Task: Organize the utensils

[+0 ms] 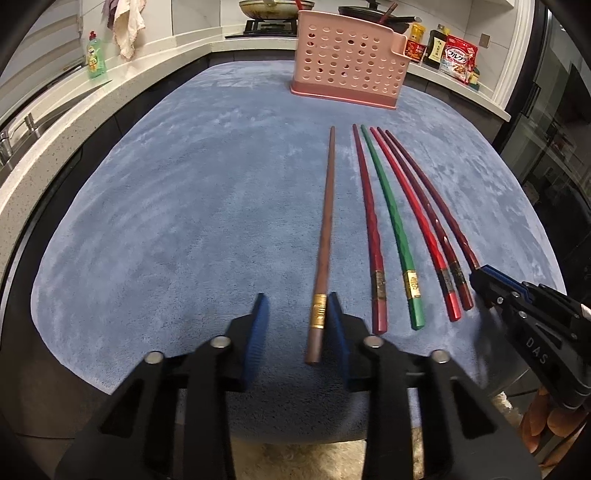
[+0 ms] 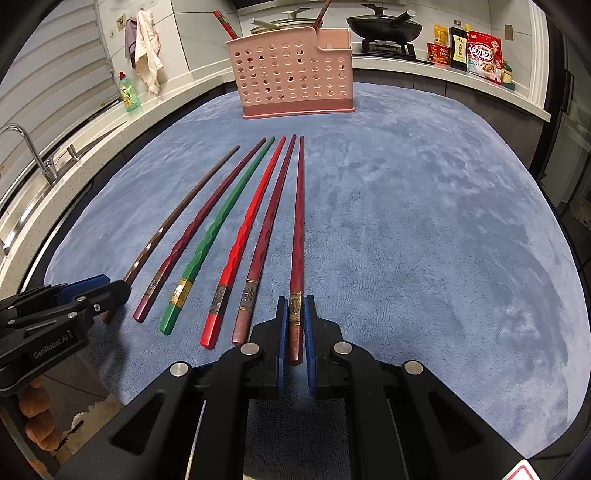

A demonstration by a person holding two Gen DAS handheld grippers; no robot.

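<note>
Several chopsticks lie side by side on a blue mat (image 1: 166, 221). A brown chopstick (image 1: 325, 221) lies between the open fingers of my left gripper (image 1: 297, 314), close against the right finger. My right gripper (image 2: 295, 317) is shut on the thick end of a dark red chopstick (image 2: 298, 229); it also shows in the left wrist view (image 1: 480, 284). Between them lie a maroon (image 2: 207, 218), a green (image 2: 218, 225), a bright red (image 2: 251, 221) and a reddish-brown chopstick (image 2: 269, 218). A pink perforated utensil holder (image 2: 291, 74) stands at the mat's far edge, with chopsticks in it.
A counter runs around the mat, with a sink and faucet (image 2: 33, 147) and a green soap bottle (image 2: 129, 92) on the left. Pans on a stove (image 2: 384, 26) and food packets (image 2: 484, 55) stand behind the holder. The left gripper shows in the right wrist view (image 2: 92, 295).
</note>
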